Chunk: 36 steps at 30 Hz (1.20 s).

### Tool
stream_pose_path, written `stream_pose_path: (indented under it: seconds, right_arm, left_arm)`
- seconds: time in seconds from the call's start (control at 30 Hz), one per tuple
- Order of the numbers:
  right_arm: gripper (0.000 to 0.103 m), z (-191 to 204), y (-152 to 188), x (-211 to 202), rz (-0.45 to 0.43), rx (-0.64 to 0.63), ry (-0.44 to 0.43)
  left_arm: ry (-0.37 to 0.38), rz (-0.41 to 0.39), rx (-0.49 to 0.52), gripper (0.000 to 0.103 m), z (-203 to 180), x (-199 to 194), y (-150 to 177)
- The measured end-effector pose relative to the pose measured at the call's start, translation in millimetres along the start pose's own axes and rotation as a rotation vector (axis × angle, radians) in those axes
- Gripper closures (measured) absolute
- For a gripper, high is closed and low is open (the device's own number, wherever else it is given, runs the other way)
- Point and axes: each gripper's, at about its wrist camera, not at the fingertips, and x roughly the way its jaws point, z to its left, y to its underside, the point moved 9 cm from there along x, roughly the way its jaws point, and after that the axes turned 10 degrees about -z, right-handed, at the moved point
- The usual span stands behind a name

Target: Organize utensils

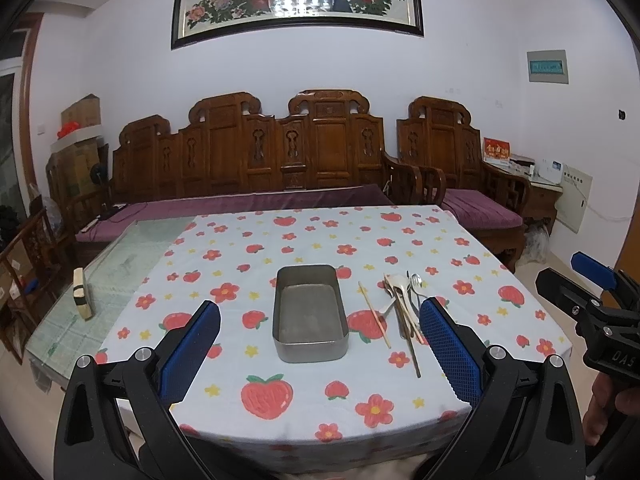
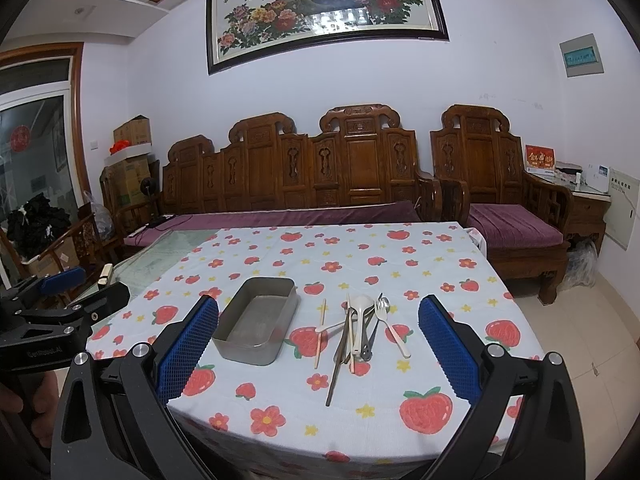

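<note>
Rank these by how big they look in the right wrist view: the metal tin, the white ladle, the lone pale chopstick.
1. Metal tin, clearly the largest.
2. and 3. White ladle and lone pale chopstick: about equal in length; the ladle is wider, but utensils overlap it, so I won't rank them.

Counter cloth [image 1: 304, 240]: white ground, printed with red strawberries, red flowers with yellow centres, and small yellow stars. Metal tin [image 1: 309, 314]: dull grey, unpatterned. Utensil pile [image 2: 360, 328]: 1 white spoon [image 2: 359, 312], 1 silver spoon [image 2: 384, 303], pale wooden chopsticks [image 2: 320, 334], and darker brown ones. Left tongs [image 1: 320, 354] and right tongs [image 2: 320, 354]: black frames, blue pads with a fine grid texture. Sofa [image 1: 256, 152]: reddish-brown carved wood, purple cushions. Wall painting [image 2: 324, 4]: pink and red flowers with a peacock, black frame.
</note>
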Motion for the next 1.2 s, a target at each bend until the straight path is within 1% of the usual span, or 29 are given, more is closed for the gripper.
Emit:
stream_pose_path:
  seconds: [0.17,0.23,0.47,0.57,0.77,0.87,0.93,1.07,1.2]
  right_arm:
    - [0.002,4.8,5.9,0.8,0.015,-0.002,-0.016]
    - [0.002,-1.2,8.3,4.4,0.023,-0.004,-0.023]
    - [0.002,-8.1,26.3,19.9,0.048,-0.007,-0.001]
    - [0.002,-13.3,34.5,27.8,0.061,0.0,-0.008]
    - [0.003,-22.6,51.4,48.9,0.099,-0.005,-0.014]
    - [0.009,-26.7,59.3,60.2,0.121,-0.004,-0.027]
    - [0.016,-30.5,63.9,68.7,0.141,-0.007,-0.028]
    - [0.021,-35.7,66.1,86.4,0.174,-0.007,-0.043]
    - [0.029,-43.2,66.0,107.2,0.218,-0.014,-0.05]
  left_arm:
    - [0.012,0.034,0.005,0.006,-2.5,7.8,10.2]
    - [0.016,0.049,0.007,0.006,-0.6,12.1,14.9]
    - [0.025,0.086,0.006,0.006,6.6,30.1,34.5]
    - [0.027,0.105,0.006,0.006,7.6,38.5,42.0]
    - [0.055,0.142,0.007,0.006,3.4,56.0,55.9]
    - [0.075,0.151,0.019,0.006,-2.9,65.8,61.1]
    - [0.088,0.158,0.029,0.006,-6.8,72.5,64.2]
    - [0.12,0.173,0.037,0.006,-16.6,86.2,68.8]
    - [0.15,0.194,0.035,0.006,-24.4,101.5,73.9]
